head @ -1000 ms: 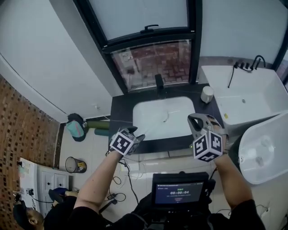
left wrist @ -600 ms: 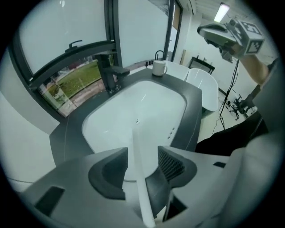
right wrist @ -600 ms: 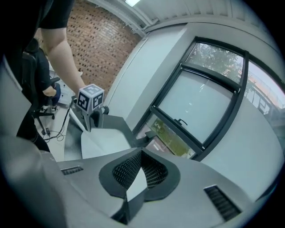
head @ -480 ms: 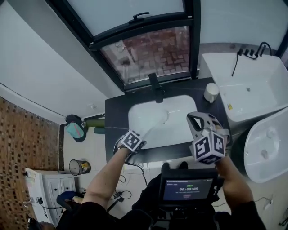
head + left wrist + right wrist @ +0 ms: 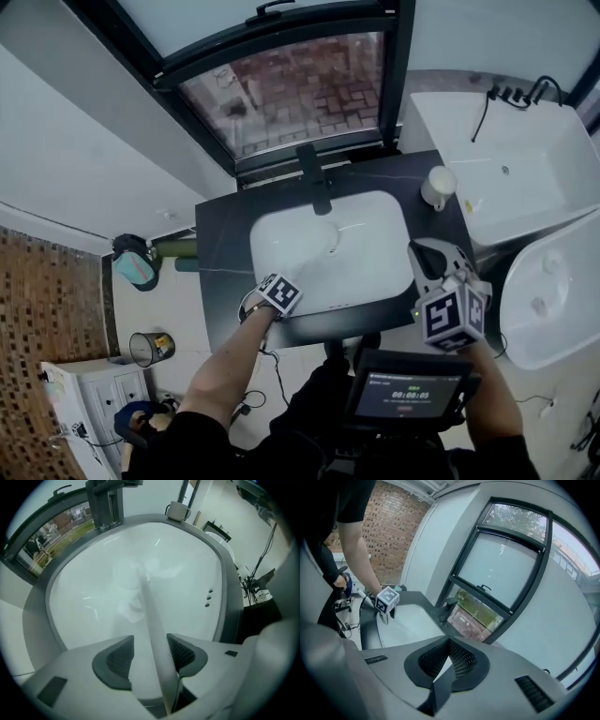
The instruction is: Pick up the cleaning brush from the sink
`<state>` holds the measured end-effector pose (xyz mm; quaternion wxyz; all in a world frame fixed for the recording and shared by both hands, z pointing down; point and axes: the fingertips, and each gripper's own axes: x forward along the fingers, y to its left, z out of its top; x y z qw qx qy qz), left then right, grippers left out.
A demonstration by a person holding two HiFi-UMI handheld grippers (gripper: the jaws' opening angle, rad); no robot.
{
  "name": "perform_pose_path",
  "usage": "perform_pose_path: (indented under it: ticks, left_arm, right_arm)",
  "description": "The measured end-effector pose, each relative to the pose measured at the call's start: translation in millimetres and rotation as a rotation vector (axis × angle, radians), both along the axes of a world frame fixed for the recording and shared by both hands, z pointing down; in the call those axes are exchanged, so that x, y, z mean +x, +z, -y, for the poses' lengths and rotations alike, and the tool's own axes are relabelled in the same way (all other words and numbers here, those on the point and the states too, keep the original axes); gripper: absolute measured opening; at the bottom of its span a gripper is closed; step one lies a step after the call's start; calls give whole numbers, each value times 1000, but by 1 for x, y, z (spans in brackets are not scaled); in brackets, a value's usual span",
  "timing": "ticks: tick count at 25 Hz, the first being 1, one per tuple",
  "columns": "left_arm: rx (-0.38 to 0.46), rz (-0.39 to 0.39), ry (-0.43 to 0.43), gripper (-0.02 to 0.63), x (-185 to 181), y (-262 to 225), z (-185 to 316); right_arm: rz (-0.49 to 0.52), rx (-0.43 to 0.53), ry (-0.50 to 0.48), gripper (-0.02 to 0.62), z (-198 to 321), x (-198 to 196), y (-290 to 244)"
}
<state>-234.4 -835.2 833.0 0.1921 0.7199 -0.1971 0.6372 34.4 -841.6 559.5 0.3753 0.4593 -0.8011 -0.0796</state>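
Since a second ago the left gripper [image 5: 277,298] has dropped from in front of the counter [image 5: 220,246] to the near edge of the sink [image 5: 255,253], pointing straight down. The right gripper [image 5: 422,255] has shifted right, and waits over the counter's right end. From the head view the brush is white on white and barely readable.

Left gripper view: the brush [image 5: 152,620] lies in the basin, its pale handle running up between the jaws toward a blurred head near the middle. The jaws stand spread wide. The handle sits nearer the right pad [image 5: 182,652]; neither pad appears to press on it.

Right gripper view: jaws pressed together with nothing between them, facing the window [image 5: 501,569].

Recommendation: centre the handle between the pads and lower until both flank it squarely. Close firmly on this thin, probably slick handle, then lift straight up, clear of the tap [image 5: 314,178].
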Motion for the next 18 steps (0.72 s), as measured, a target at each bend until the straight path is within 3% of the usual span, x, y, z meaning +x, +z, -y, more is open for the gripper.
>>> perform_pose_path:
  ticks: [2,5,6,11,18]
  left_arm:
    - [-1,14,34,218,1,5,2]
    - [27,29,69,76,-3,4,5]
    - [38,32,68,64,-5,3,6]
    - [73,14,40,50,-23,-13,5]
    - [116,-112,-58,49,-41,-57,-31]
  right_arm:
    - [-8,0,14,-20,4,5,2]
    - [-13,-3,28,-20,6,3,-1]
    - [-12,-5,30,-20,6,1,-3]
    - [-8,-4,40,-20,-2,-17,-17]
    - [2,28,49,-20,-39,-32,-24]
